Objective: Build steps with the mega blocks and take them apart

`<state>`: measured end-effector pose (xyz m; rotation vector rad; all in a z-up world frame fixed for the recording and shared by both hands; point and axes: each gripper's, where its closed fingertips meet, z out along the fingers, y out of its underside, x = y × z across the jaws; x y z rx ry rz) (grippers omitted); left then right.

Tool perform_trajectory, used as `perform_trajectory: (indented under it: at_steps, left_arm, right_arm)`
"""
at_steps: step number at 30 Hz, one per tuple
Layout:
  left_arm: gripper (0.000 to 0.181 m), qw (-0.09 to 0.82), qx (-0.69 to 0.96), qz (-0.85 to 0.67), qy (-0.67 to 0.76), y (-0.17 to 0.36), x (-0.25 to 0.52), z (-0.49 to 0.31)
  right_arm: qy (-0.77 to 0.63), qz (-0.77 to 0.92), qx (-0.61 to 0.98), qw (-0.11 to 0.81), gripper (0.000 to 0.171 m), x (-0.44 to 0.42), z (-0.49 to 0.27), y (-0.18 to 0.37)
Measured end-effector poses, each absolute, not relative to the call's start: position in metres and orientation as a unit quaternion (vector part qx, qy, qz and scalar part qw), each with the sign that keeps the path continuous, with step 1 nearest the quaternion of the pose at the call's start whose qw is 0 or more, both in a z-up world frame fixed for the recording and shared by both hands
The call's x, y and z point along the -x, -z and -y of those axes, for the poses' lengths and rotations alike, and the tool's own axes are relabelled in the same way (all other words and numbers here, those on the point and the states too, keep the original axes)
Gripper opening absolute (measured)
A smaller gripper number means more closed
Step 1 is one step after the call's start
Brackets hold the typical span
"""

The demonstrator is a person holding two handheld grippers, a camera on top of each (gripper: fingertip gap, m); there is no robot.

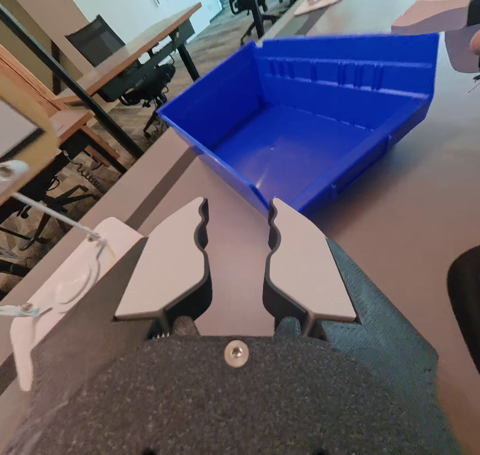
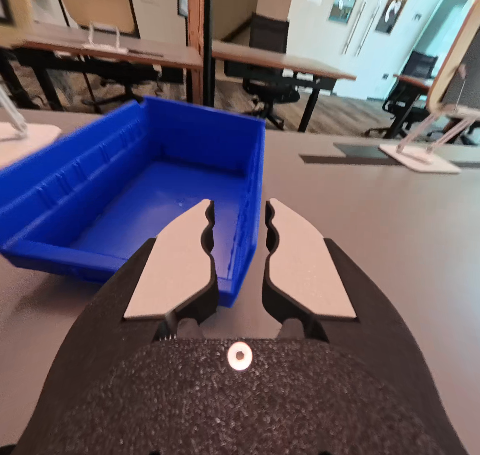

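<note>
No mega blocks show in either view. A blue plastic bin stands on the grey table, and nothing shows inside it. My left gripper is open and holds nothing, just short of the bin's near corner. In the right wrist view the same bin lies ahead and to the left. My right gripper is open and holds nothing, above the bin's right wall near its front corner.
The grey table runs right of the bin. A white stand base sits at its far right, another at far left. A white plate with a wire stand is near the table's left edge. Desks and office chairs stand beyond.
</note>
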<state>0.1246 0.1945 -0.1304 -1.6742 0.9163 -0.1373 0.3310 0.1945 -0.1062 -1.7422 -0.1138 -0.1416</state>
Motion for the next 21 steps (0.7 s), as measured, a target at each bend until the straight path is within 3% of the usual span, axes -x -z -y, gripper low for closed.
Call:
perform_trajectory:
  at_steps: [5, 10, 14, 18, 21]
  left_arm:
    - [0.029, 0.615, 0.705, -0.341, 0.097, 0.068, -0.064, -0.175]
    - [0.003, 0.700, 0.662, -0.253, 0.088, 0.011, 0.021, -0.161]
    - [0.000, 0.726, 0.656, -0.179, 0.098, -0.004, 0.083, -0.153]
    - [0.000, 0.712, 0.684, -0.139, 0.072, 0.018, 0.134, -0.145]
    - [0.000, 0.709, 0.696, -0.108, 0.047, 0.034, 0.171, -0.136]
  right_arm:
    - [0.013, 0.128, 0.717, 0.685, 0.039, -0.260, -0.183, 0.032]
    - [-0.091, 0.198, 0.690, 0.691, 0.038, -0.169, -0.187, -0.009]
    - [-0.156, 0.228, 0.691, 0.668, 0.039, -0.109, -0.202, -0.006]
    - [-0.175, 0.239, 0.697, 0.653, 0.039, -0.075, -0.214, 0.022]
    - [-0.202, 0.239, 0.699, 0.643, 0.021, -0.058, -0.216, 0.053]
